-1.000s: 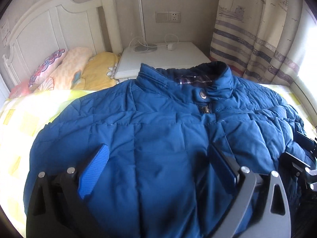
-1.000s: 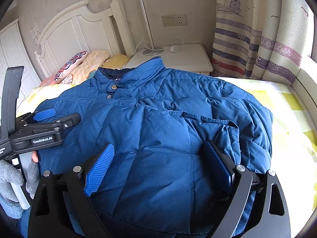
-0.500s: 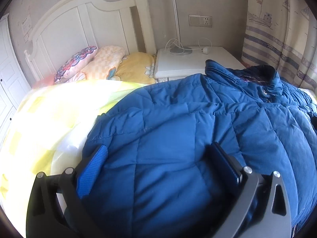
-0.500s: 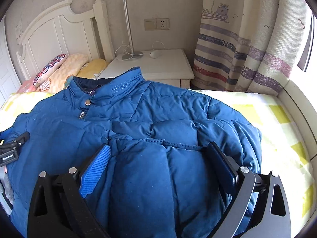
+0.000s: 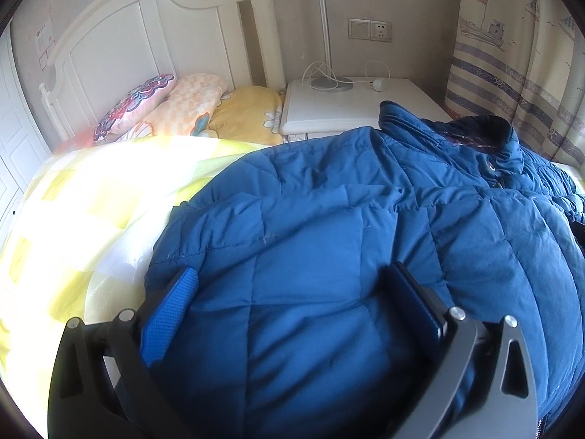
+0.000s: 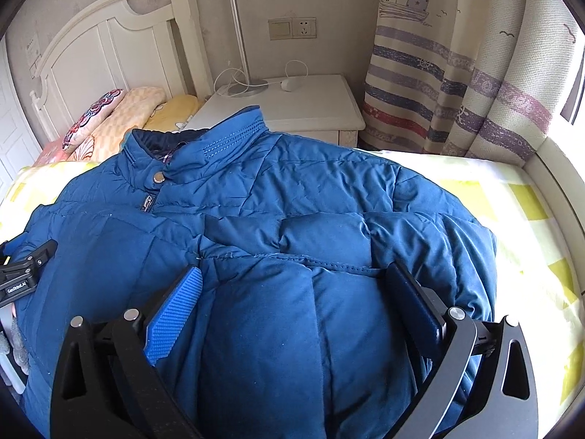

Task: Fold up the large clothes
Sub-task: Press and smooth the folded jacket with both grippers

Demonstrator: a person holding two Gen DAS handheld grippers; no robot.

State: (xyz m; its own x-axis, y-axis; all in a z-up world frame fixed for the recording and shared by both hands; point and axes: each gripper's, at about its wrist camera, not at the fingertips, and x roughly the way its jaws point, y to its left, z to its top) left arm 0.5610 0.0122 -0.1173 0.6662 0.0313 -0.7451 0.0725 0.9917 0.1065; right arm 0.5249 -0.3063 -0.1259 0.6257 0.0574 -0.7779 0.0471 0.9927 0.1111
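A large blue quilted jacket (image 5: pixel 329 226) lies front up on the bed, collar toward the nightstand; it also shows in the right wrist view (image 6: pixel 292 197). My left gripper (image 5: pixel 292 292) is open, jaws wide apart, hovering over the jacket's left side near its edge. My right gripper (image 6: pixel 292 289) is open over the jacket's right side, where a sleeve (image 6: pixel 329 241) lies folded across the body. The left gripper's body (image 6: pixel 25 270) shows at the left edge of the right wrist view.
The bed has a yellow checked sheet (image 5: pixel 91 212) with pillows (image 5: pixel 175 106) at the white headboard (image 5: pixel 128 36). A white nightstand (image 6: pixel 292 106) with a lamp base and cable stands behind the collar. Striped curtains (image 6: pixel 457 73) hang at right.
Both grippers have moved outward, the left toward the jacket's left edge and the right toward its right side. Both stay open. The jacket has not visibly moved.
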